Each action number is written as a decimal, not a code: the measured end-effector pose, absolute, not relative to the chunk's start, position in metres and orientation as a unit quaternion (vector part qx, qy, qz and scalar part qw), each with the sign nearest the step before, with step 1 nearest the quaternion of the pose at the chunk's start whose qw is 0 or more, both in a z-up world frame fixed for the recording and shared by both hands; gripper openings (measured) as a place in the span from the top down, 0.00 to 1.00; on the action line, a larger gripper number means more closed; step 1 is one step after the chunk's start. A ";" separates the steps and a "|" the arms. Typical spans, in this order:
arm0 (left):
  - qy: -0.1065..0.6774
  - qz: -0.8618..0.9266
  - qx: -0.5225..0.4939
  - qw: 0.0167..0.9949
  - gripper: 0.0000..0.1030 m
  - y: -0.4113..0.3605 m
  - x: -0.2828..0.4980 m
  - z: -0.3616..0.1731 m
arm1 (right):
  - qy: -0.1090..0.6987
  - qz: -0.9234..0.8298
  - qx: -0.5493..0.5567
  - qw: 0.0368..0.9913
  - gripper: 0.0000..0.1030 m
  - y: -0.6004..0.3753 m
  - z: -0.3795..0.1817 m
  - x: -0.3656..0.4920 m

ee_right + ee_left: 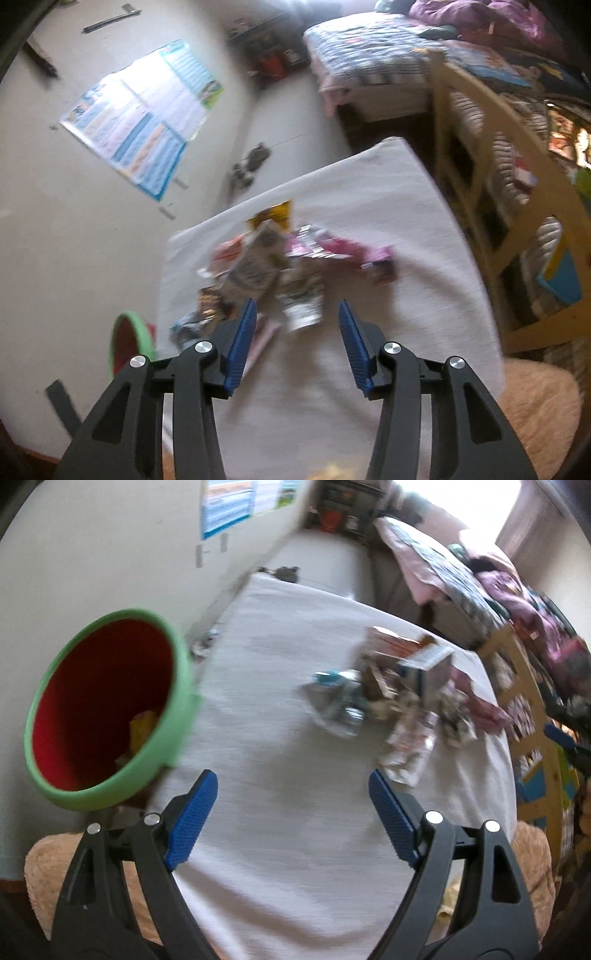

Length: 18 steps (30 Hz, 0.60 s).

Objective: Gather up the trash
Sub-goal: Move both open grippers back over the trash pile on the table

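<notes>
1. I see a bin (110, 709) standing by the left side of the white table (280, 738). It is green outside and red inside
2. A few bits are already down in the bin. One yellow piece (142, 725) shows near the bottom. So I think some trash is picked up, but only a little
3. Most of the trash is not collected yet. A big pile of trash (399, 701) lies on the table, toward the far right part, well apart from the bin
4. The pile has wrappers, small boxes and crumpled packets all mixed up. The pictures are blurry, so I cannot name each piece
5. In the right camera I can make out a yellow packet (275, 216) at the far end of the pile, a pink wrapper (343, 253) beside it and a white tube-like thing (301, 306) at the near end
6. The left gripper (293, 801) is spread wide and holds nothing. It hangs over a bare part of the table, just beside the bin
7. The right gripper (297, 332) is spread apart too, and nothing is in it. It points at the near end of the pile
8. My guess is that the job is in its early part. Many more trips from the pile to the bin are needed
</notes>
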<state>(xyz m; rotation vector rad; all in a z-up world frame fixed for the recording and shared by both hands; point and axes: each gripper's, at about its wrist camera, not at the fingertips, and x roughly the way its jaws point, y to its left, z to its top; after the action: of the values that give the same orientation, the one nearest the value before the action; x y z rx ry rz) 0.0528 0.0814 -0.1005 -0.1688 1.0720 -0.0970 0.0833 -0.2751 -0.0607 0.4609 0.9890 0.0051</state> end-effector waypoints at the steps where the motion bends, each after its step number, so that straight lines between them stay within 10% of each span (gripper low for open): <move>1: 0.511 -0.053 -0.075 0.855 0.21 0.075 0.053 -0.100 | 0.470 -0.019 0.190 0.862 0.55 -0.279 -0.065 0.088; 12: 0.523 -0.079 -0.031 0.848 0.21 0.023 0.050 -0.099 | 0.565 0.014 0.032 0.824 0.36 -0.279 -0.138 0.161; 18: 0.530 -0.082 -0.015 0.844 0.21 0.008 0.050 -0.100 | 0.584 0.032 -0.001 0.811 0.48 -0.269 -0.160 0.167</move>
<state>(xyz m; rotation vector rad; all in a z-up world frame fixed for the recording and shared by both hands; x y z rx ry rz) 0.0505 0.0081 -0.1001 -0.0313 1.1181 -0.1737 0.1670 -0.2693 -0.1603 -0.0024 1.2469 0.0675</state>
